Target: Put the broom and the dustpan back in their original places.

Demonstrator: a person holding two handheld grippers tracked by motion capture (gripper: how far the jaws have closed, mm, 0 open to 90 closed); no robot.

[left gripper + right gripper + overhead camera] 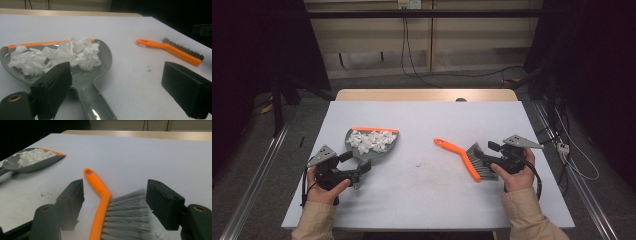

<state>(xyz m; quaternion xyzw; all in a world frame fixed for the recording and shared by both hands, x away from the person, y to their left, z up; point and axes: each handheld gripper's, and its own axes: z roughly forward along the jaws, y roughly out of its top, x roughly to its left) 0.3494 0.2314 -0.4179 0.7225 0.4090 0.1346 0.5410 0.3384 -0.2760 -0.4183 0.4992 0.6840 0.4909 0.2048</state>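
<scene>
The table (427, 200) is a pale grey sheet with a wooden strip along its far edge; its near edge runs just below the person's 2 wrists. The widest bare stretch lies across the far half and in the middle, between the 2 tools, where a few dark specks (418, 164) lie. The near middle is also bare.

1 grey dustpan (373, 145) sits left of centre, its orange lip facing far and its handle pointing near-left toward the left gripper (357, 176). It lies well in from the left edge. A heap of white paper scraps (371, 139), too many and too jumbled to count, fills its scoop. In the left gripper view the 2 black jaws stand wide apart and released: the handle runs beside the left-hand jaw, and no pad presses it.

1 orange brush (464, 159) lies right of centre, its looped handle end pointing far-left and its grey bristles (484, 162) toward the right gripper (492, 156). In the right gripper view its 2 jaws are parted, 1 on each side of the brush head, with a gap showing at the orange back; they grasp nothing. The brush is well apart from the dustpan and some way in from the right edge.

2 hands, 2 grippers, 1 dustpan, 1 brush.
</scene>
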